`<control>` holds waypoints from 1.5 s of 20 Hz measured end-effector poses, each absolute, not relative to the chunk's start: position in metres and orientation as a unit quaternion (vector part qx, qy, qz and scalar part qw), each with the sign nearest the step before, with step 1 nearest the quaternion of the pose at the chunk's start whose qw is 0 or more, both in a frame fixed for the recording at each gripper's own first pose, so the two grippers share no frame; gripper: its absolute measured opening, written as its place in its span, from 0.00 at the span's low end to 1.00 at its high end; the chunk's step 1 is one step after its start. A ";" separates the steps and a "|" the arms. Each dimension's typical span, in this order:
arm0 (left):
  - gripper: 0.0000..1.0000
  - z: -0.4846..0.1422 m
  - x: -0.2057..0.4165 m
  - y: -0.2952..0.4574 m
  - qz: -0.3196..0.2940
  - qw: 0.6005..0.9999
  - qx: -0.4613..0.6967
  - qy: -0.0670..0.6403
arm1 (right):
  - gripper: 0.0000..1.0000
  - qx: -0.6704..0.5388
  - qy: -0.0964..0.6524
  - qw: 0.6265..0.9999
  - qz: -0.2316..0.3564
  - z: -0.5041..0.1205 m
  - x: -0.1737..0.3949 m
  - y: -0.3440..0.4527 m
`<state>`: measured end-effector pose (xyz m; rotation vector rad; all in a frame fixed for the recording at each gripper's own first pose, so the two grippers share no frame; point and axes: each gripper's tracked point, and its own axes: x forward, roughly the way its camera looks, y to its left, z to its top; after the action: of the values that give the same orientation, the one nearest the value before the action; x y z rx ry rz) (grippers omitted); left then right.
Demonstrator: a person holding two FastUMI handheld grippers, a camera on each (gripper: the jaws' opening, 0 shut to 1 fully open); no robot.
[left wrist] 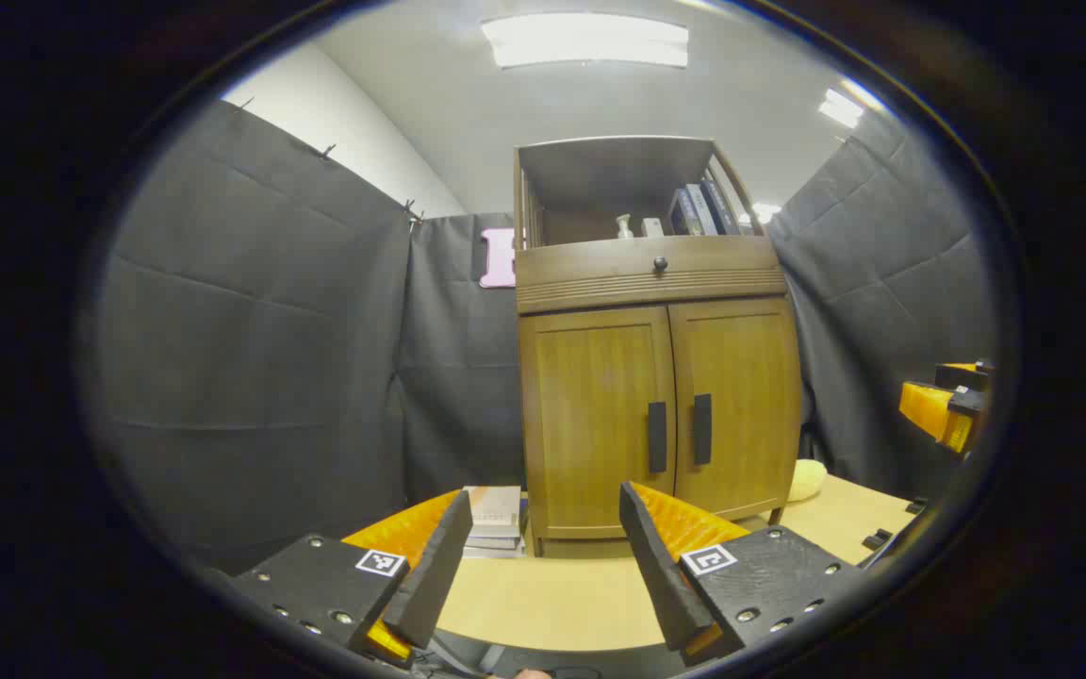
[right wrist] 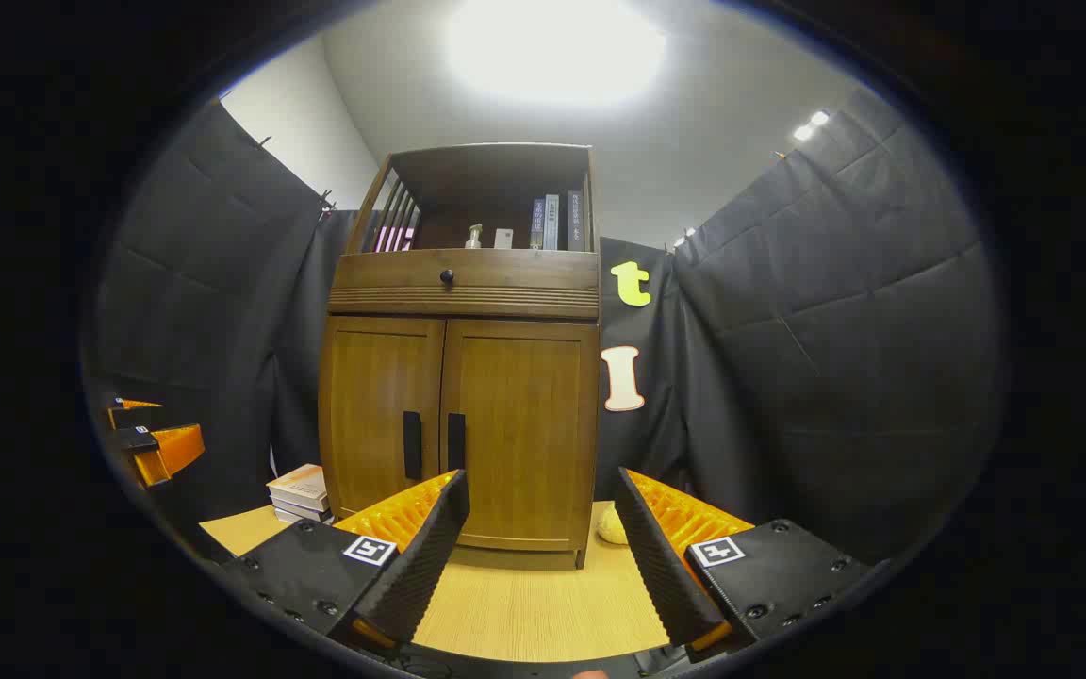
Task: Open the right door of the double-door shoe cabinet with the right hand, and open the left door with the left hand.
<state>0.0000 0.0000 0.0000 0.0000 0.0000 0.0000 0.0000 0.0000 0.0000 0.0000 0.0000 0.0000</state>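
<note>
Wooden counter [left wrist: 543,594] carries the shoe cabinet [left wrist: 656,377], both doors closed. My left tool [left wrist: 543,566] and right tool [right wrist: 543,556] hover spread, well short of it.

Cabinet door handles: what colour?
Black. Both door handles are vertical bars at the doors' meeting edges, against brown wood; clearest in the left gripper view.

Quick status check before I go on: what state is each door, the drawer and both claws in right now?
Right door: shut, handle untouched.
Left door: shut, handle untouched.
Drawer: pushed in, closed.
Left claw: open, empty, back from the cabinet above the table.
Right claw: open, empty, also short of the cabinet.
Top shelf: open-fronted, holding books and small items.
</note>
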 end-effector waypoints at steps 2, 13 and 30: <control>0.91 0.000 0.001 0.001 -0.001 1.000 0.001 -0.002 | 0.97 0.000 -0.001 1.000 -0.003 0.001 0.000 -0.001; 0.89 0.001 0.004 0.003 -0.008 1.000 0.004 -0.004 | 0.96 0.007 0.004 1.000 -0.012 -0.003 0.002 -0.001; 0.90 -0.003 0.012 0.030 0.009 1.000 -0.007 -0.004 | 0.97 0.015 0.009 1.000 0.009 0.012 0.075 0.027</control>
<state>0.0115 0.0300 -0.0029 -0.0137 -0.0083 0.0176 0.0754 0.0269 0.0119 0.0304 0.0177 0.0180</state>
